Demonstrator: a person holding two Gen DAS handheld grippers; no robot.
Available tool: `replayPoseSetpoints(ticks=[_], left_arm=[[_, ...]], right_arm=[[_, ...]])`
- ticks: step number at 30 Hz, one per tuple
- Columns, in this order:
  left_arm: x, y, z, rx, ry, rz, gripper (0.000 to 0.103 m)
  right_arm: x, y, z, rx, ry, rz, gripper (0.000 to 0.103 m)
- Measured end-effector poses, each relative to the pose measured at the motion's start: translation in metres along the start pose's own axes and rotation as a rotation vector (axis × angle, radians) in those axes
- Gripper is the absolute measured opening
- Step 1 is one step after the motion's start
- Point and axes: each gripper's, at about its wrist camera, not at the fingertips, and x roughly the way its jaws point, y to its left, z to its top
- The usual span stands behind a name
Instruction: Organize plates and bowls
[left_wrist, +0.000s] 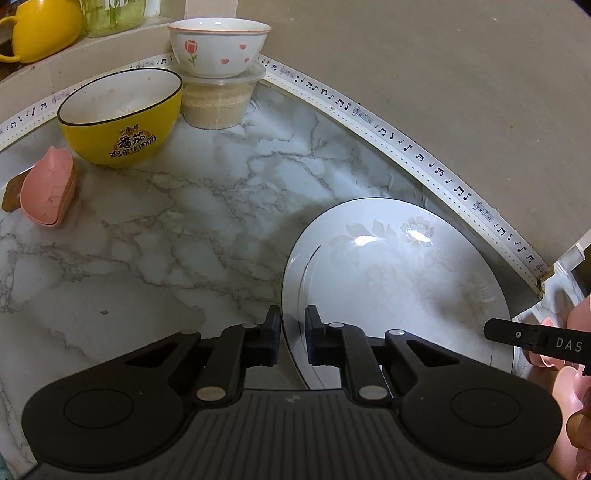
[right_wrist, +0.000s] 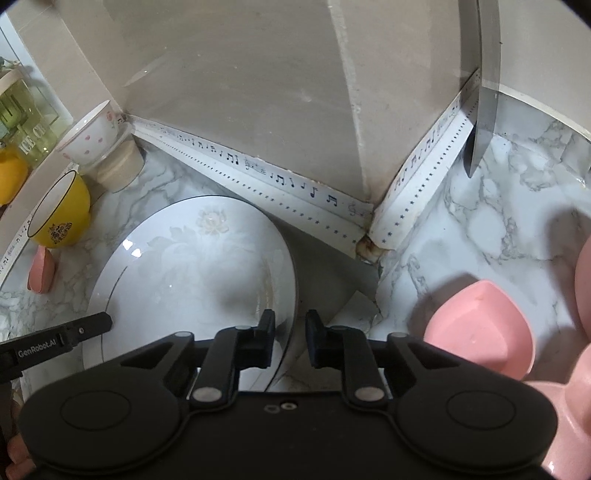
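— Across the lower right of the left wrist frame we see the white plate (left_wrist: 399, 280), faintly flowered, with a thin dark line near its rim. Where do our fingers stand?

— Our left hand-held gripper (left_wrist: 291, 339) straddles the plate's left rim, one finger outside and one over the plate, with a narrow gap between them. We cannot tell whether the pads actually press the rim.

— And the other side?

— Our right hand-held gripper (right_wrist: 290, 341) straddles the plate (right_wrist: 192, 273) at its right rim in the same way, fingers close together; again we cannot say it pinches. The plate's right edge looks raised off the marble table (right_wrist: 480, 229), with a shadow beneath it.

— What sits at the upper left of the left wrist frame?

— A yellow bowl (left_wrist: 122, 118) with printed characters stands upright on the table (left_wrist: 207, 206). Just to its right a white bowl with a tulip and hearts (left_wrist: 219, 46) rests on top of a clear lidded tub (left_wrist: 218, 101) holding something pale and grainy. At the left edge lie pink heart-shaped dishes (left_wrist: 50, 188), nested and tipped on their side.

— Anything else pink?

— At the lower right of the right wrist frame, another pink heart dish (right_wrist: 484, 328) sits on the table, well apart from the plate. A knife blade (right_wrist: 484, 110) hangs point down at the upper right, and a yellow mug (left_wrist: 40, 26) stands on the ledge at the upper left of the left wrist frame. White tape printed with music notes (left_wrist: 406, 147) runs along the wall's foot.
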Motion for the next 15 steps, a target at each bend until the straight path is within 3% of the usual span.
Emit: replayPoseSetpoints(ticks=[6, 15], left_arm=[[-0.003, 0.003, 0.000, -0.011, 0.000, -0.009, 0.010], [-0.011, 0.011, -0.006, -0.017, 0.001, 0.012, 0.010]], right_arm=[[0.001, 0.008, 0.000, -0.045, -0.009, -0.042, 0.015], [0.001, 0.012, -0.002, -0.073, -0.005, -0.036, 0.013]])
